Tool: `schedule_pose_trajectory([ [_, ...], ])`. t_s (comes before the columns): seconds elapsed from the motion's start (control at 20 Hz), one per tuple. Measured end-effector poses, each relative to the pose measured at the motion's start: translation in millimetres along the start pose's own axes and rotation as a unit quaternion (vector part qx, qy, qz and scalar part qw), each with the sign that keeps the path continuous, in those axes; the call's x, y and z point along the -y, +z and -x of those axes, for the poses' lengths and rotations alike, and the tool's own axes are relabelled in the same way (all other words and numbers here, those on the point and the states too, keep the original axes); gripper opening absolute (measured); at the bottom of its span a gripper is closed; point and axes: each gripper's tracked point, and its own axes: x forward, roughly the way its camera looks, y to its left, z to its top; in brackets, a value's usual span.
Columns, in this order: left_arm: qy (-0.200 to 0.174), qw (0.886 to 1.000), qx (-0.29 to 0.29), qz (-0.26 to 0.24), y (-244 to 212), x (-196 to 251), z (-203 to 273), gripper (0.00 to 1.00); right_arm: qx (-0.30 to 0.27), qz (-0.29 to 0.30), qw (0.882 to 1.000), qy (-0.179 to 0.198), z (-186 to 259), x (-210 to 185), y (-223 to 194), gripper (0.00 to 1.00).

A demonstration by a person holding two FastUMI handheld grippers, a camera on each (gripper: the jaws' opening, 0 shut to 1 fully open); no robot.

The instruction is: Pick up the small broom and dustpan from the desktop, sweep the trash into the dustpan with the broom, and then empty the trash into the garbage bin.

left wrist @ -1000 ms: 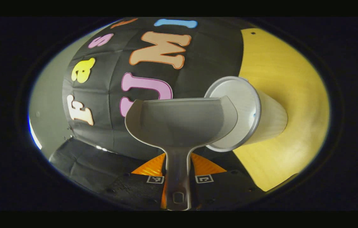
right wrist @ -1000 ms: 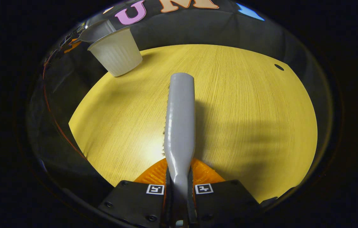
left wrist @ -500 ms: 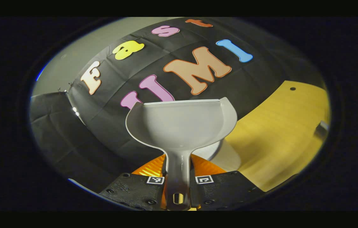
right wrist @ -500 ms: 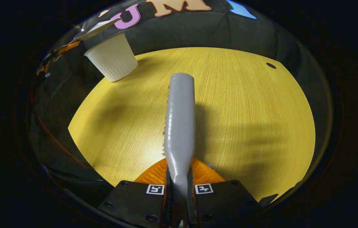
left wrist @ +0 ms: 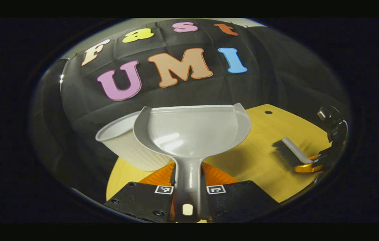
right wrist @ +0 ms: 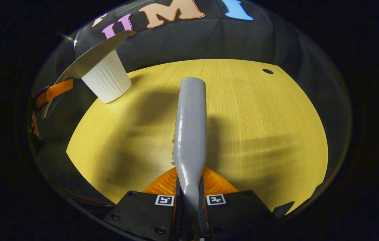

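Left gripper: both fingers clamped on the dustpan handle, handle running straight out along the finger axis, held above the desk. Right gripper: both fingers clamped on the broom handle, handle pointing forward and away, held over the desk. In the left gripper view the right gripper sits far right, low near the desk surface. In the right gripper view part of the left gripper shows at far left.
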Motion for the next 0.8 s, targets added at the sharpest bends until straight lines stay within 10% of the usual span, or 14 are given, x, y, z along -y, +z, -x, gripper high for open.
schedule_pose_trajectory([
  [0.8, -0.022, 0.977, -0.202, 0.064, -148, 30, -2, 0.23, -0.115, 0.025, 0.987, -0.113, 21, 11, -5, 0.22],
])
